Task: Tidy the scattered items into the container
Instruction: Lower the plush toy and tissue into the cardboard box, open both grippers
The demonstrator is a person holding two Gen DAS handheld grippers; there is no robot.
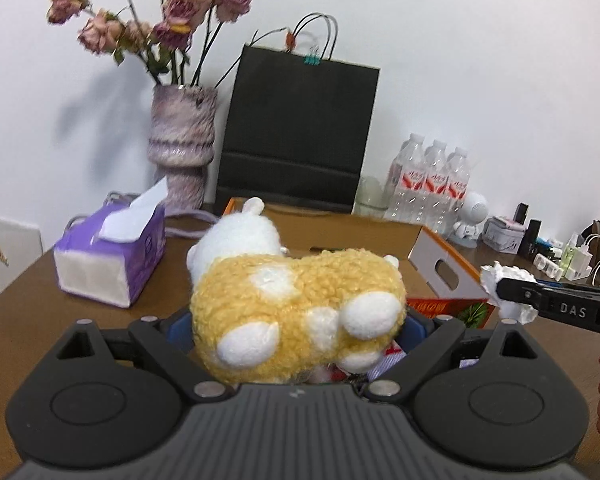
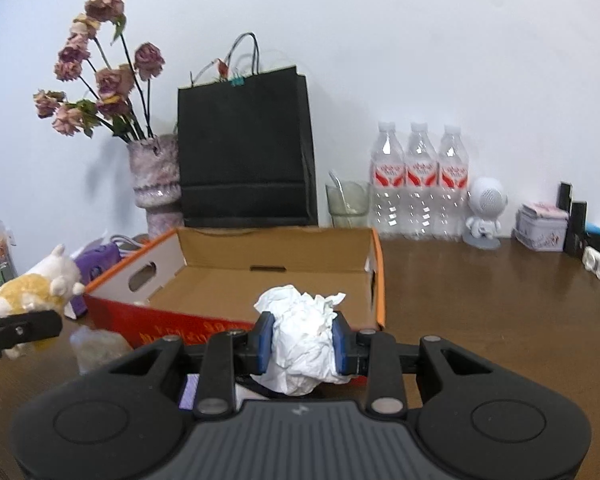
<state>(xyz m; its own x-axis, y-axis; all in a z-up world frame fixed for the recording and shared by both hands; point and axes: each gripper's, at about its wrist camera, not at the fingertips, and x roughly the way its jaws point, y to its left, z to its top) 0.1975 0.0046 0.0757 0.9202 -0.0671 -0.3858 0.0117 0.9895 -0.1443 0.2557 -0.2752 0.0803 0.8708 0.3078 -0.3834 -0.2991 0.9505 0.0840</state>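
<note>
Crumpled white tissue paper (image 2: 304,344) sits clamped between the blue pads of the right gripper (image 2: 303,346), whose jaws stand partly closed and press on both its sides. Just beyond those jaws lies the open orange-edged cardboard box (image 2: 376,264), its brown floor bare from this view. The yellow-and-white plush toy (image 1: 296,304) fills the space between the jaws of the left gripper (image 1: 296,332), held wide around its body and raised above the brown wooden table (image 2: 480,300). A purple tissue pack (image 1: 112,256) rests left of those jaws.
</note>
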